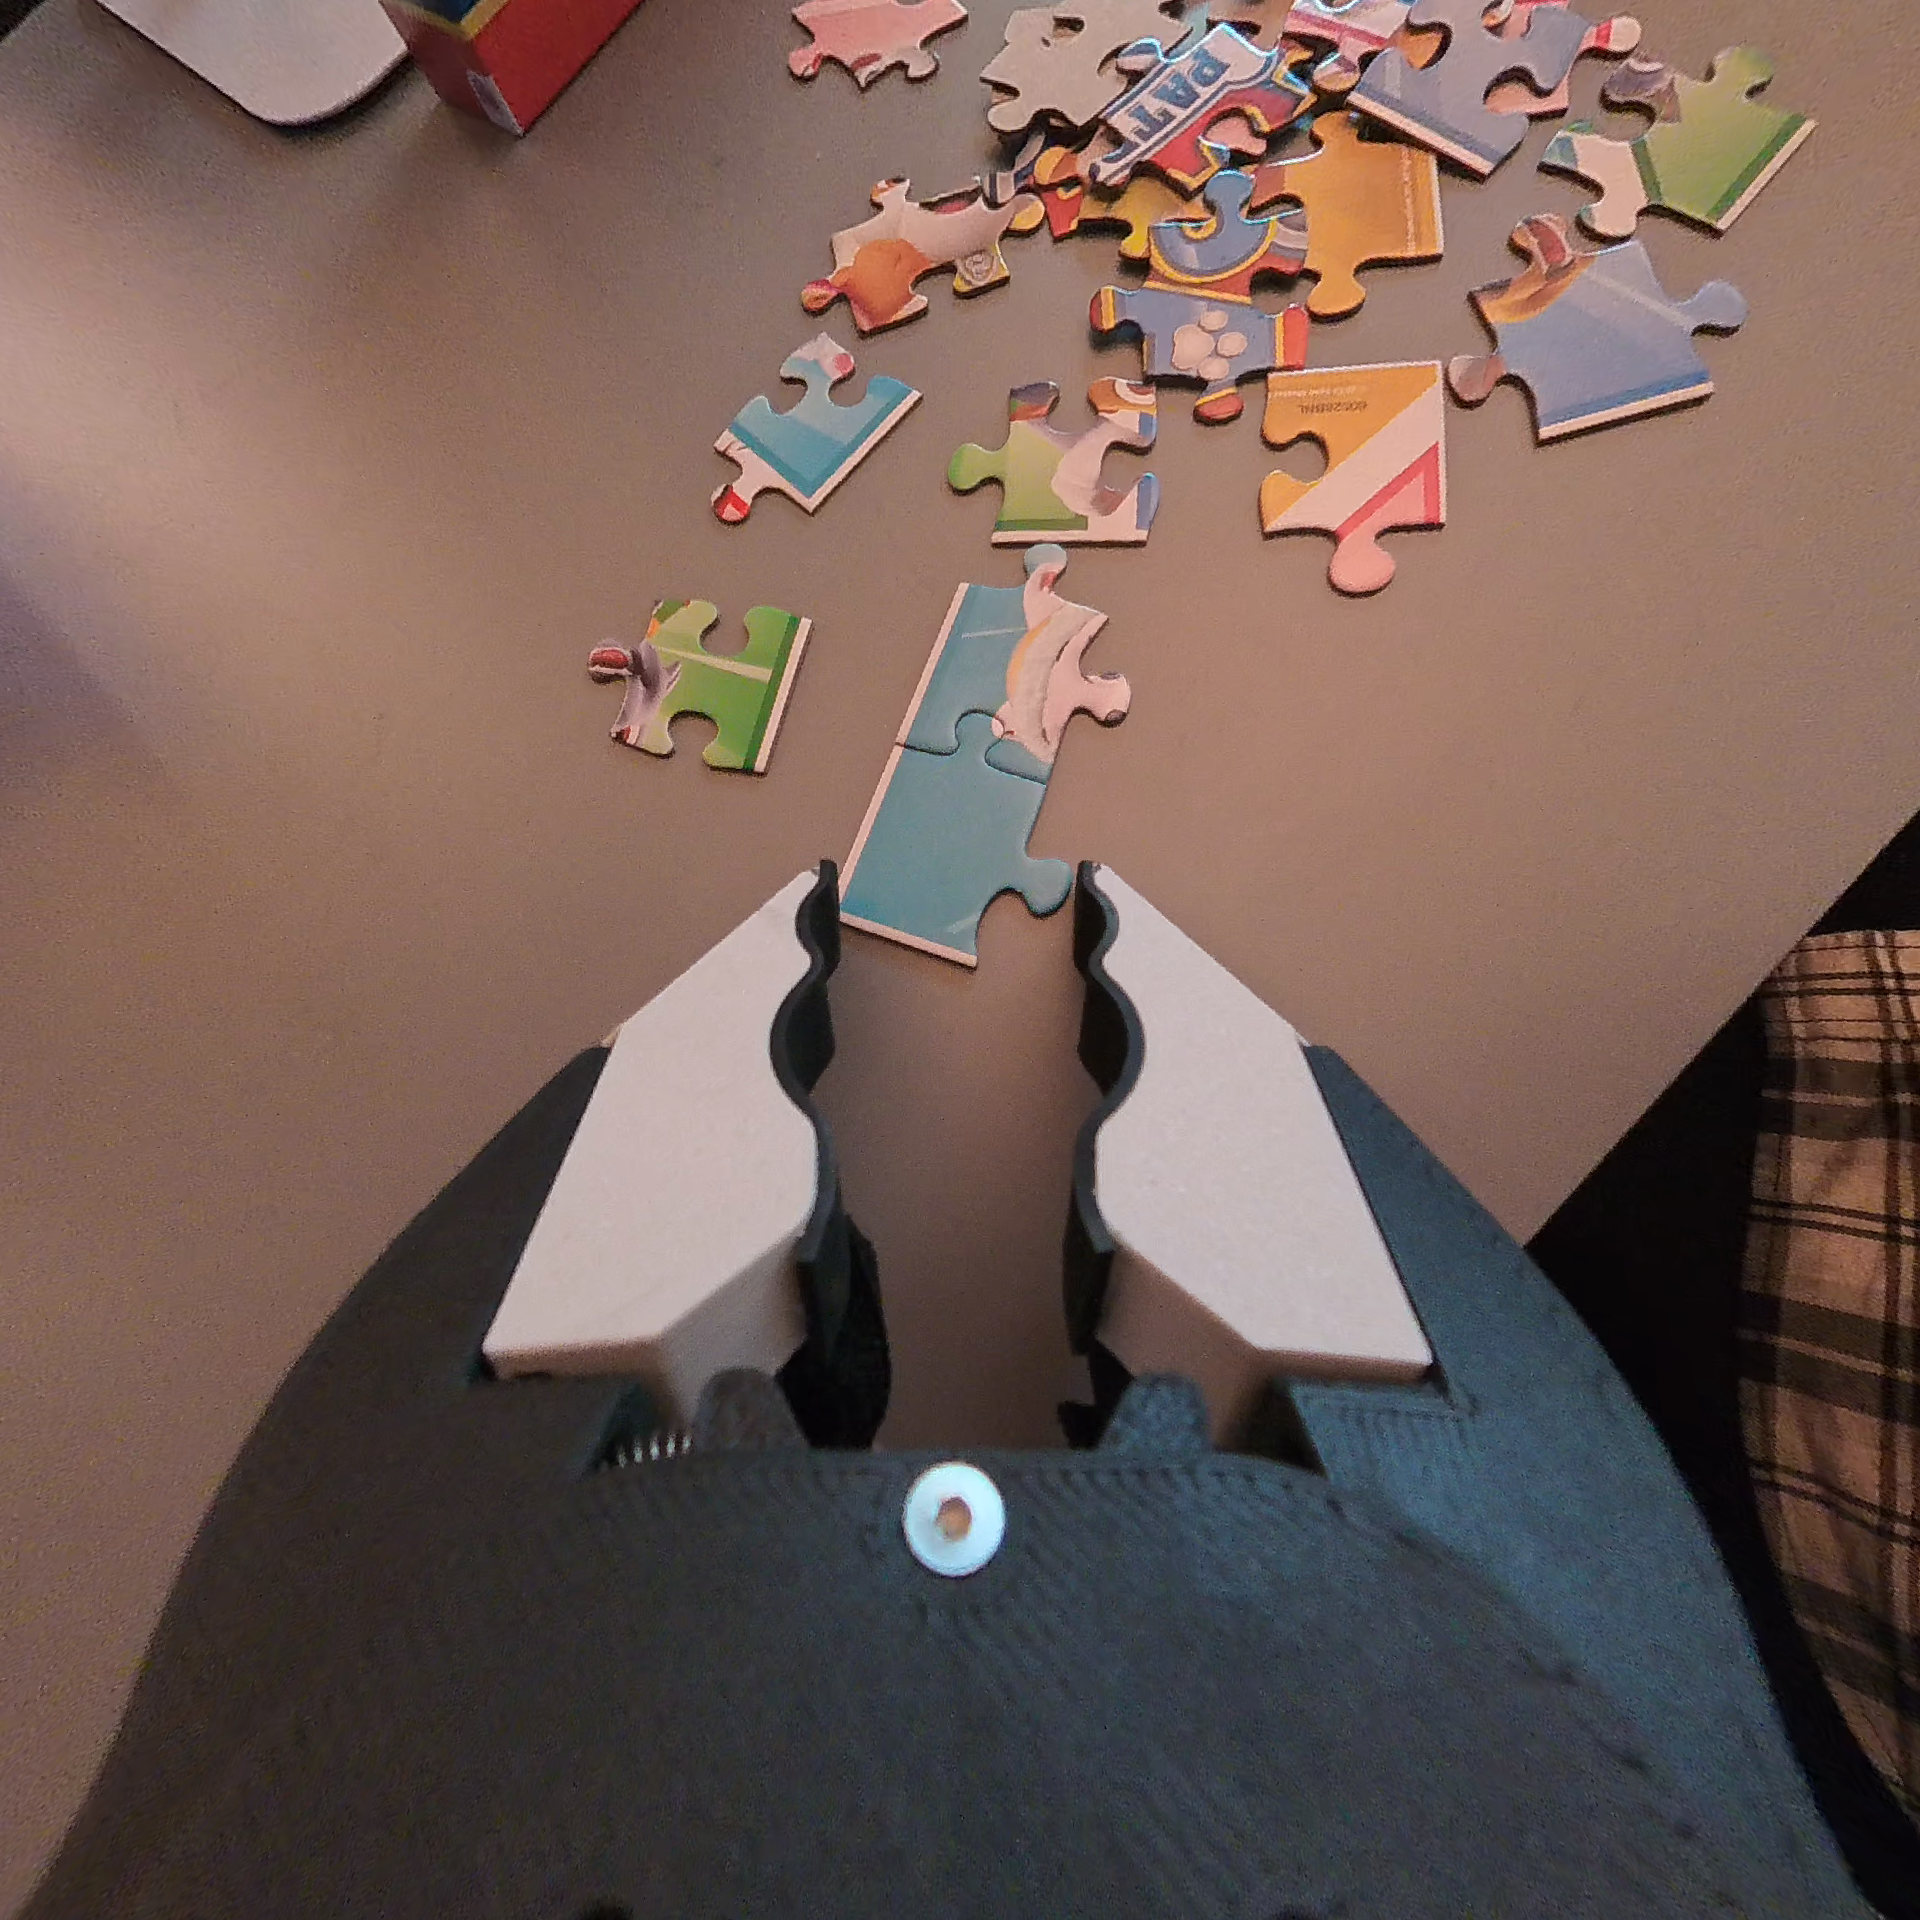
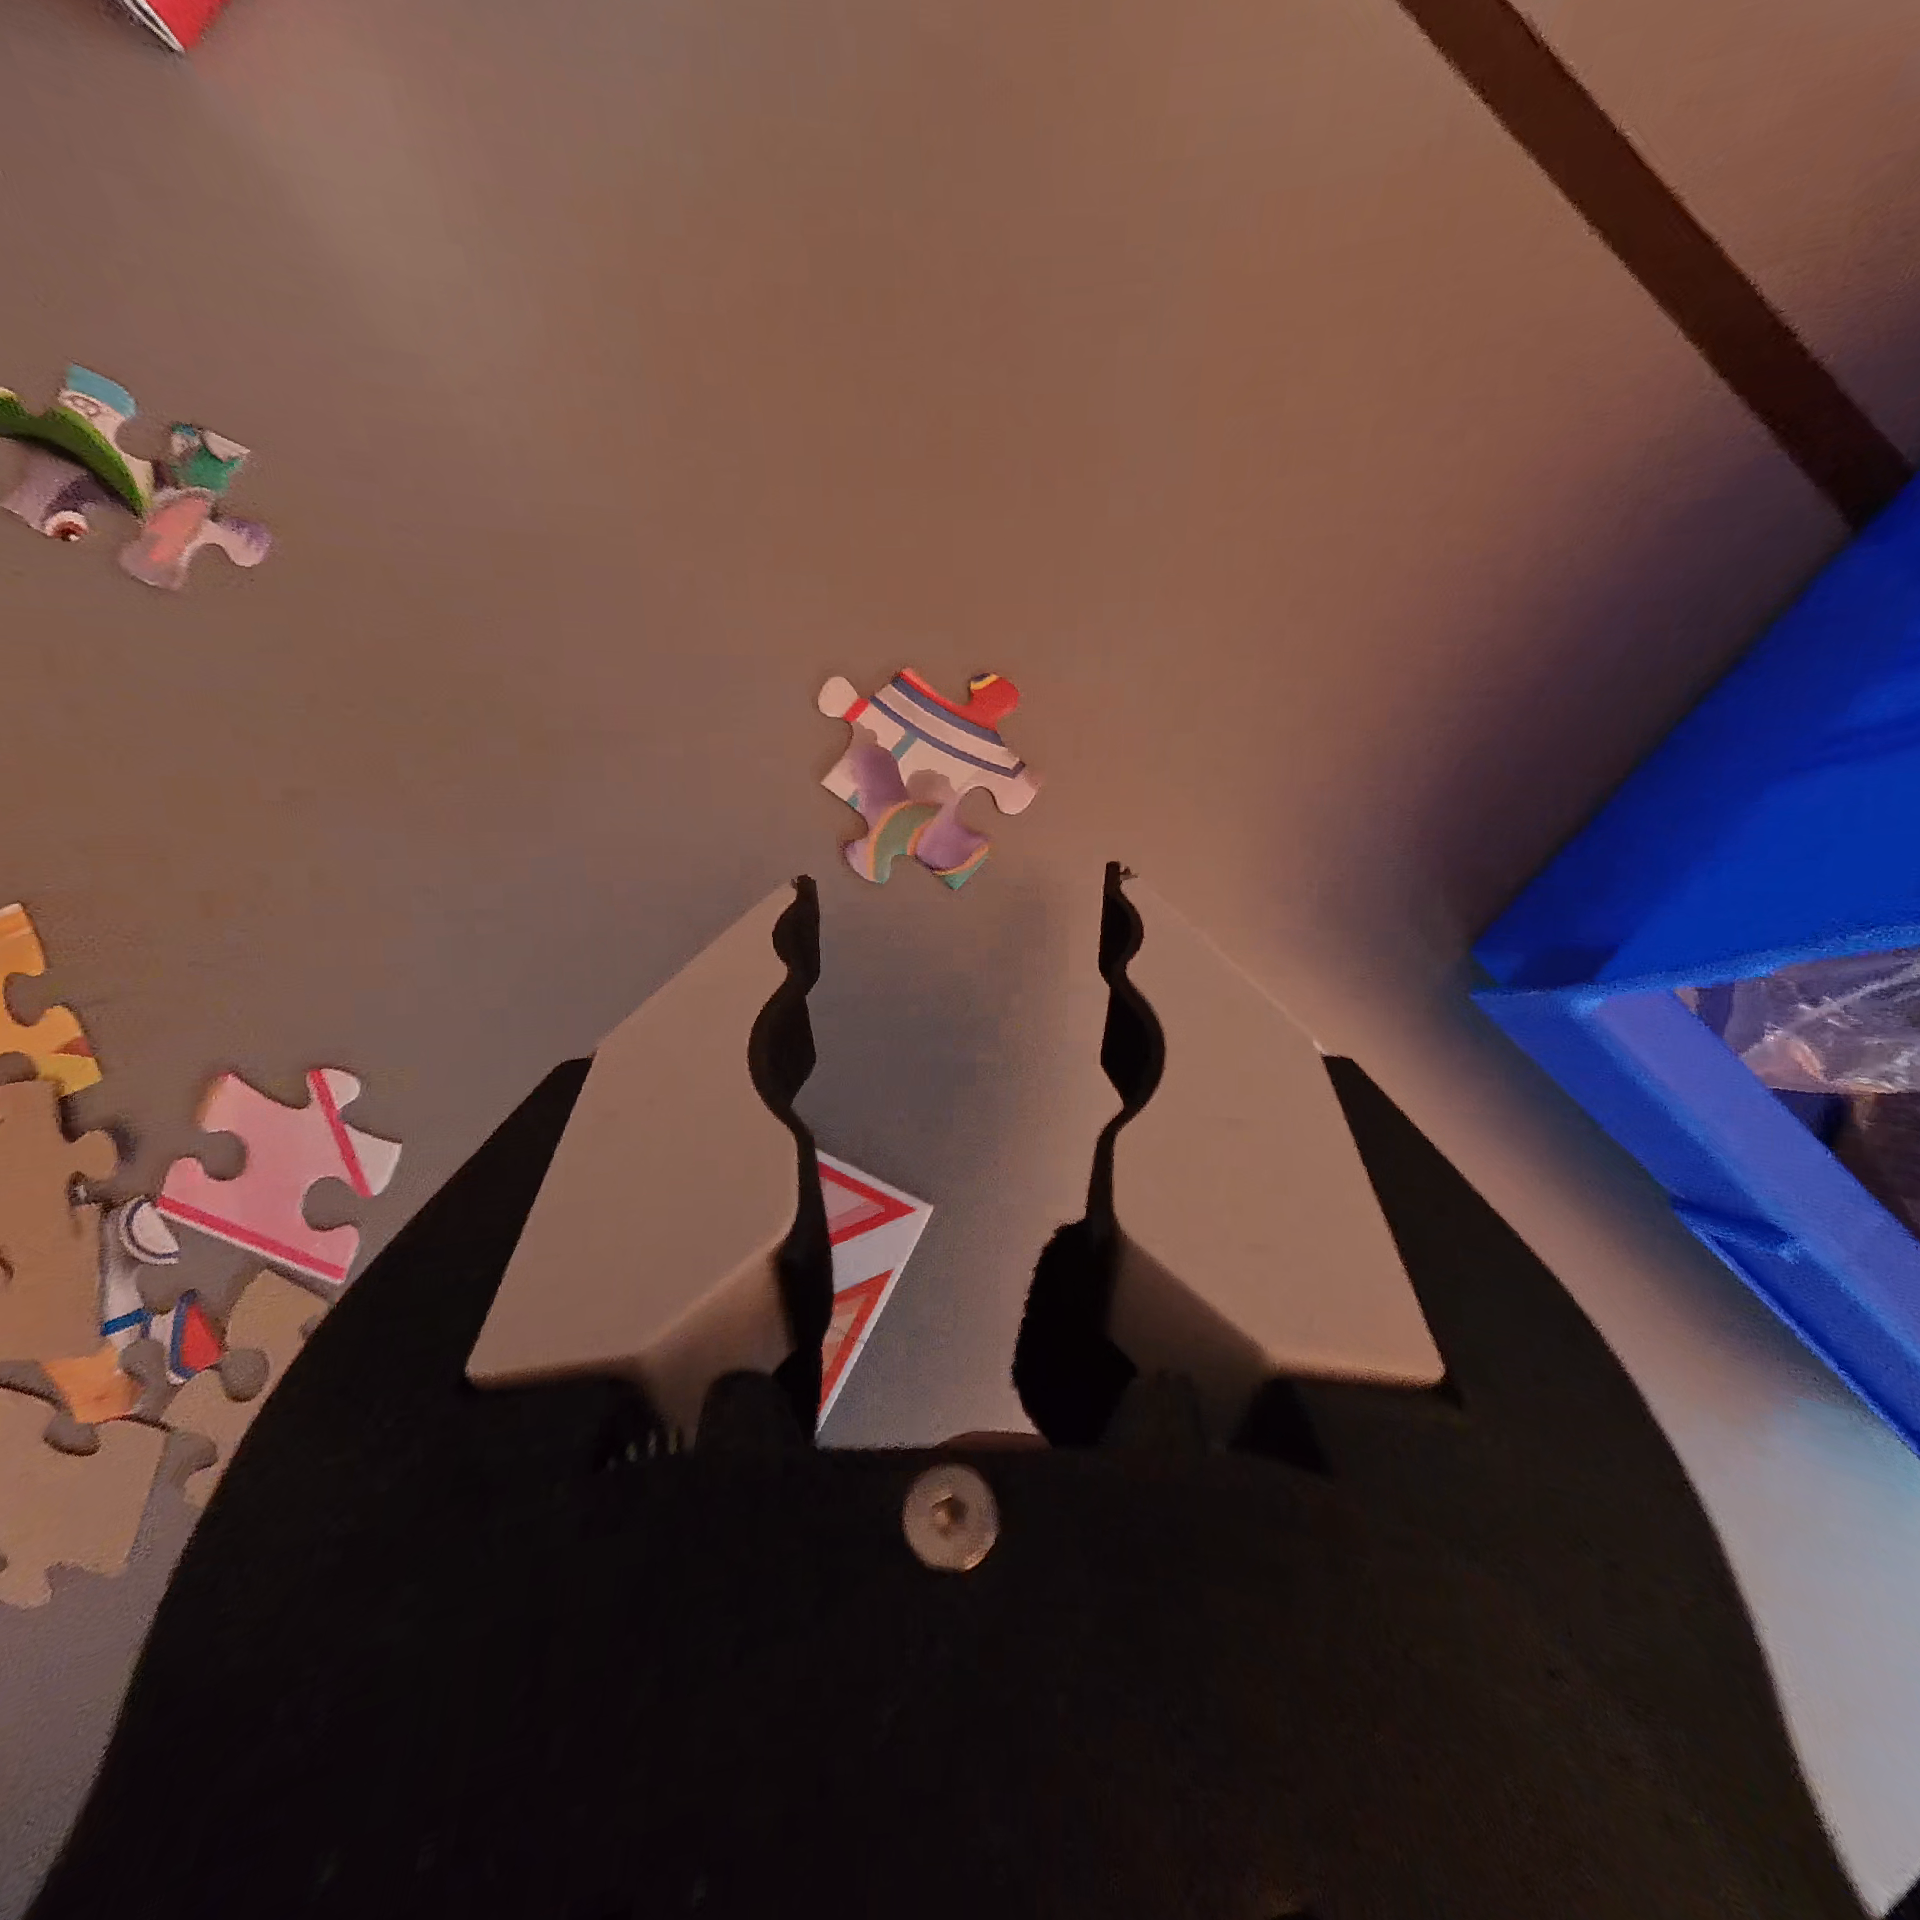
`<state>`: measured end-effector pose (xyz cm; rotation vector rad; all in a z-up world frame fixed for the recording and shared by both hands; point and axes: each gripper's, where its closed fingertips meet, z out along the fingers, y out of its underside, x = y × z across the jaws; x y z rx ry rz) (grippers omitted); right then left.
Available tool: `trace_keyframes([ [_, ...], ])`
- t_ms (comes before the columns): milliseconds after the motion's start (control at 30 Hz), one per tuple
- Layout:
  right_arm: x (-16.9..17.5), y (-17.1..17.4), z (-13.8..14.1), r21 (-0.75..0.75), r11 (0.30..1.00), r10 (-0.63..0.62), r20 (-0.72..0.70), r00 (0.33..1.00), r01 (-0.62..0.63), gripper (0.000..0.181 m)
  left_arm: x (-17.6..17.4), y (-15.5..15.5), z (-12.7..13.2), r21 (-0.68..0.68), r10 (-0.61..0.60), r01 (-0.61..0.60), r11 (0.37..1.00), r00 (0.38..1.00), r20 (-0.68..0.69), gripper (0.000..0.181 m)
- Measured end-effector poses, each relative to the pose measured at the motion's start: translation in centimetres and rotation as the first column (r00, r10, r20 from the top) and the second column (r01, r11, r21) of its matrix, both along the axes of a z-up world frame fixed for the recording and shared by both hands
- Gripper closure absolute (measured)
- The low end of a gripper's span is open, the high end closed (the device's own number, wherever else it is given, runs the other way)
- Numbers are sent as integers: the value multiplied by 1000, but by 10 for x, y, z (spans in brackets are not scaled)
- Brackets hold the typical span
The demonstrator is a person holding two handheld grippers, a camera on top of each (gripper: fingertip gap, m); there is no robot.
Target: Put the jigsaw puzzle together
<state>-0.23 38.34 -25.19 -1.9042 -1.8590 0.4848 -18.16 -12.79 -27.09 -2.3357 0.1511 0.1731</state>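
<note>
In the left wrist view, two joined teal pieces [image 1: 966, 790] lie flat on the table just beyond my left gripper [image 1: 956, 883], which is open and empty. A green piece [image 1: 717, 686] lies to their left. Several loose pieces lie farther off, and a pile of pieces [image 1: 1247, 156] sits at the far right. In the right wrist view, my right gripper [image 2: 961, 878] is open and empty above the table. A single white, red and purple piece [image 2: 930, 779] lies just past its fingertips. A red-and-white striped piece [image 2: 862, 1257] shows between the fingers, below them.
A red box [image 1: 509, 52] and a white object [image 1: 260, 52] stand at the far left. The table edge and plaid cloth [image 1: 1829, 1299] are on the right. A blue bin [image 2: 1766, 935] stands right of the right gripper. More pieces, including a pink one [image 2: 275, 1174], lie on its left. Tip to tip, the grippers are about 55 centimeters apart.
</note>
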Motion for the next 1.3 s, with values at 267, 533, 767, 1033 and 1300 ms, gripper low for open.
trace_keyframes([
  [267, -7, -36, -12, -27, 993, 115, 31, 993, -114, 129, 1, -1, 0, -13, 10, -10, 1000, 1000, 2, 137],
  [533, 46, -180, -8, -139, 868, 488, 56, 871, -477, 130, 6, 3, -1, -13, -6, 6, 1000, 1000, 19, 137],
  [767, 54, -196, -23, -191, 885, 441, 51, 896, -424, 154, 11, 2, -1, -12, -9, 9, 1000, 1000, 19, 136],
  [1033, 55, -193, -20, -196, 904, 390, 12, 921, -381, 167, 14, -3, 0, -24, -1, 1, 1000, 1000, 5, 134],
  [1300, 56, -204, -14, -171, 907, 383, -43, 923, -384, 179, 19, -3, 1, -21, 0, -1, 1000, 1000, -6, 133],
])
